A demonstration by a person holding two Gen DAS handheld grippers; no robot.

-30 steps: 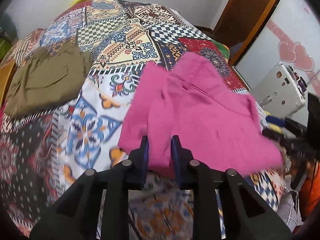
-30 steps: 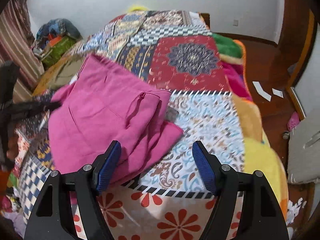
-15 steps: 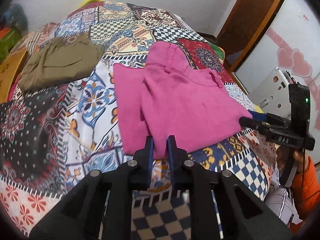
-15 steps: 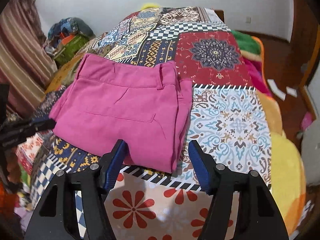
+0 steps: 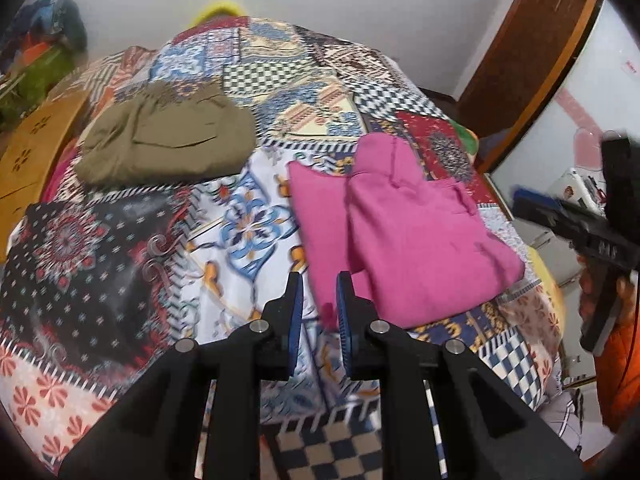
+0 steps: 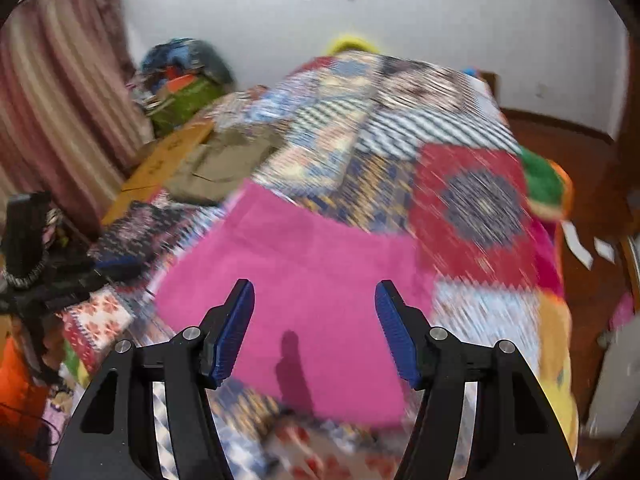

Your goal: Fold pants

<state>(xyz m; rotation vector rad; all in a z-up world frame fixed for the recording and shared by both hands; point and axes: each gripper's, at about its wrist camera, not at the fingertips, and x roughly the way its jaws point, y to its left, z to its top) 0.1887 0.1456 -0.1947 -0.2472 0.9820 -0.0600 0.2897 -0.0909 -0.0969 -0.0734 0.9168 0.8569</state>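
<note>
The pink pants point(image 5: 404, 232) lie folded on the patchwork bedspread point(image 5: 240, 216), right of centre in the left wrist view. My left gripper point(image 5: 318, 300) is slightly open at their near edge, with a small pink corner showing between the pads; nothing is clamped. In the blurred right wrist view the pink pants point(image 6: 304, 280) lie flat below my right gripper point(image 6: 314, 308), which is wide open and empty above them. The right gripper also shows at the right edge of the left wrist view point(image 5: 560, 216).
Folded olive pants point(image 5: 168, 140) lie at the far left of the bed, also seen in the right wrist view point(image 6: 224, 164). A wooden board point(image 5: 32, 152) runs along the bed's left side. A clothes pile point(image 6: 180, 80) sits by the curtain. A wooden door point(image 5: 532, 52) stands at the right.
My left gripper has loosened from shut on the pants' edge to slightly open and drawn back. The pants have settled folded on the bed. My right gripper has swung over the pants, still open.
</note>
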